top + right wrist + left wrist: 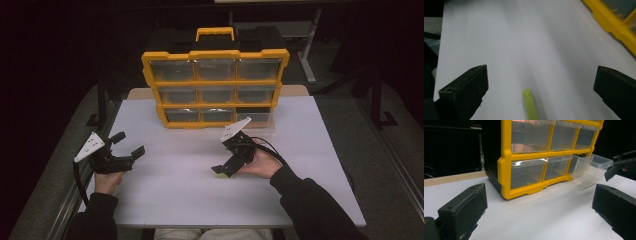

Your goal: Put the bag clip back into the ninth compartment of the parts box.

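- A small yellow-green strip (530, 105) lay flat on the white worktop (175, 195), in front of the person and a little right of middle.
- The right claw (223, 171) stood wide open, tilted down over the strip, one jaw to each side of it and neither one touching it, so I judged the pick-up not yet made.
- One clear drawer (590, 170) stood pulled out of the bottom row of the yellow drawer cabinet (215, 87), at its right end; it looked a likely place for the strip, with lifting and dropping in still to come.
- The left claw (126, 150) hung open and idle, well apart at the left edge.
- The worktop was plain and uncluttered; the room around it lay dark, with a table leg (307, 47) behind the cabinet.
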Demonstrator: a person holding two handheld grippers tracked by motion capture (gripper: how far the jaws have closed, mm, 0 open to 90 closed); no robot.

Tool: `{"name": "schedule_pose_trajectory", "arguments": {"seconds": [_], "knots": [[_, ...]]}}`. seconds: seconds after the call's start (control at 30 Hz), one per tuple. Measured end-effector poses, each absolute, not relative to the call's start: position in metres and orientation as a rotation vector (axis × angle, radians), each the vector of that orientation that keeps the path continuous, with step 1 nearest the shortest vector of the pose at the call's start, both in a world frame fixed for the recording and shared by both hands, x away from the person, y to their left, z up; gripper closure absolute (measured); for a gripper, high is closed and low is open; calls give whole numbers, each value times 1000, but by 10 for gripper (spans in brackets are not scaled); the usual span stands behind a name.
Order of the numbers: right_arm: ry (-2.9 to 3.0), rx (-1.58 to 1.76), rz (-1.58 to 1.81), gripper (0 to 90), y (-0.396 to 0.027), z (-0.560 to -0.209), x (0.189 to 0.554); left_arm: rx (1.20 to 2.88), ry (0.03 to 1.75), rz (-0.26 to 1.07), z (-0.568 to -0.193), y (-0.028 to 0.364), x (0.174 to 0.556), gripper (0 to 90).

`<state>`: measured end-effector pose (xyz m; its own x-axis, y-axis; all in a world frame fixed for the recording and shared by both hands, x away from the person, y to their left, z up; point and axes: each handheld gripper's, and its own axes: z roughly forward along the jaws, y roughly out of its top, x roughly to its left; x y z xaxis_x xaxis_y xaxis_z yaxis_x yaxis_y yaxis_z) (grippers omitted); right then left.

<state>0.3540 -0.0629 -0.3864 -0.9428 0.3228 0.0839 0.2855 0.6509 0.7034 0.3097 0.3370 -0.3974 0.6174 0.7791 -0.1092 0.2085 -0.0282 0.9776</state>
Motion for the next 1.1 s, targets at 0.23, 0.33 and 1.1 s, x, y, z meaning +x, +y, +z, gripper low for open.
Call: {"name": "schedule_pose_trajectory", "arguments": {"seconds": [0.23,0.33,1.1], "knots": [[2875,481,1095,0,-55,-395,352,1573,846,556,-398,336,309,0],[2897,467,1061,0,-51,-399,352,1573,845,556,-398,336,309,0],[3027,381,706,154,-41,-420,345,1571,846,554,-399,337,309,0]]}}
